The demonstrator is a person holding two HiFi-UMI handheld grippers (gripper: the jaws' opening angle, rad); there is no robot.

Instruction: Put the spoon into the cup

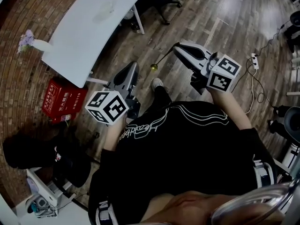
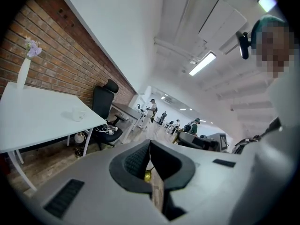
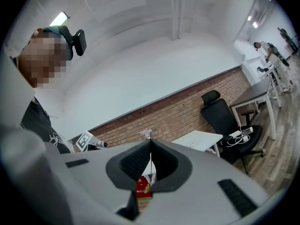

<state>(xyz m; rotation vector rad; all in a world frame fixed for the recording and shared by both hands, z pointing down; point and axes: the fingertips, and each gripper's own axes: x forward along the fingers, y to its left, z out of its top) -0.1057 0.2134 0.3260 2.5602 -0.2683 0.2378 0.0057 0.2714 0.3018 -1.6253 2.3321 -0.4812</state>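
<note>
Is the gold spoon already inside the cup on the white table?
No, the thin gold spoon sticks out of the right claw over the wooden floor.

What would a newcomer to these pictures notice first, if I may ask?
Most likely the two tools held out over the wooden floor in the head view. The right tool pinches a thin gold spoon by its handle, while the left tool is shut with nothing in it. Next comes the white table at upper left, with a small cup standing on it.

White desk (image 1: 79, 41) stands against brick wall (image 1: 18, 13); 1 vase (image 1: 37, 44) on its wall-side edge; 1 red box (image 1: 63, 100) on floor beside it.
</note>
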